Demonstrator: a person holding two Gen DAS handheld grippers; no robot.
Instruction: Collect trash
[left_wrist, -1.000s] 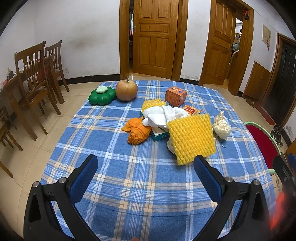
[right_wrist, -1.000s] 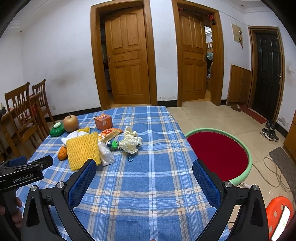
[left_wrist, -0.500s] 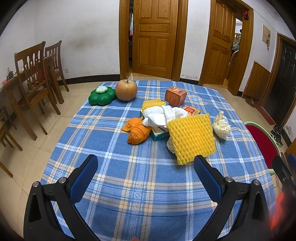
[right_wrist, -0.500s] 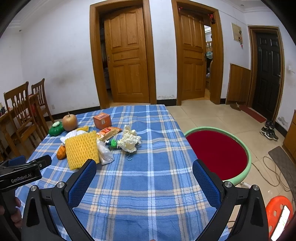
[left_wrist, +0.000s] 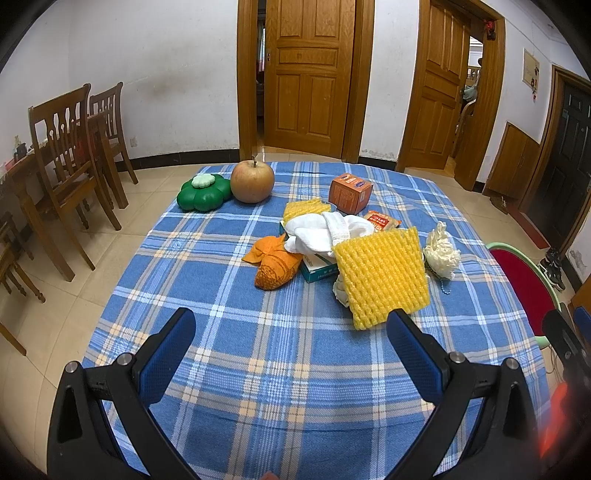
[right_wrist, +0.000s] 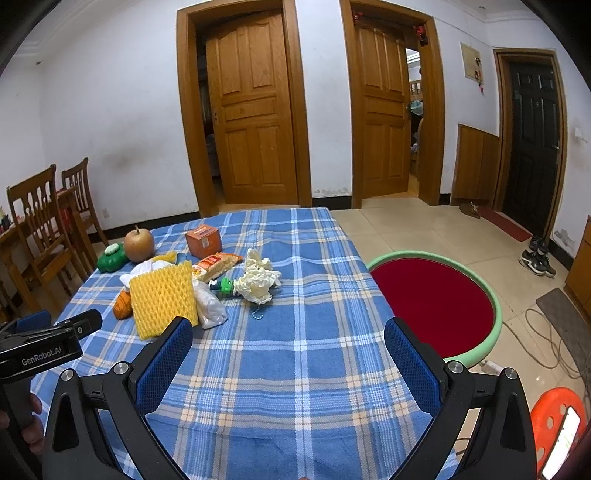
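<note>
A pile of trash lies mid-table on the blue plaid cloth (left_wrist: 280, 354): a yellow foam net (left_wrist: 384, 275), a crumpled cream paper ball (left_wrist: 441, 251), an orange cloth (left_wrist: 275, 264), a white cloth (left_wrist: 325, 229), an orange box (left_wrist: 350, 192) and a snack wrapper (left_wrist: 380, 221). In the right wrist view the foam net (right_wrist: 162, 297), the paper ball (right_wrist: 258, 280) and a clear plastic bag (right_wrist: 208, 306) show. My left gripper (left_wrist: 290, 349) is open and empty, short of the pile. My right gripper (right_wrist: 288, 350) is open and empty over bare cloth.
An apple (left_wrist: 252, 181) and a green flower-shaped box (left_wrist: 203, 192) stand at the table's far left. A red basin with a green rim (right_wrist: 436, 306) sits on the floor right of the table. Wooden chairs (left_wrist: 70, 147) stand left. An orange stool (right_wrist: 554, 417) is at the lower right.
The right wrist view has shifted slightly towards the table. The left gripper has not moved. Both grippers stay open.
</note>
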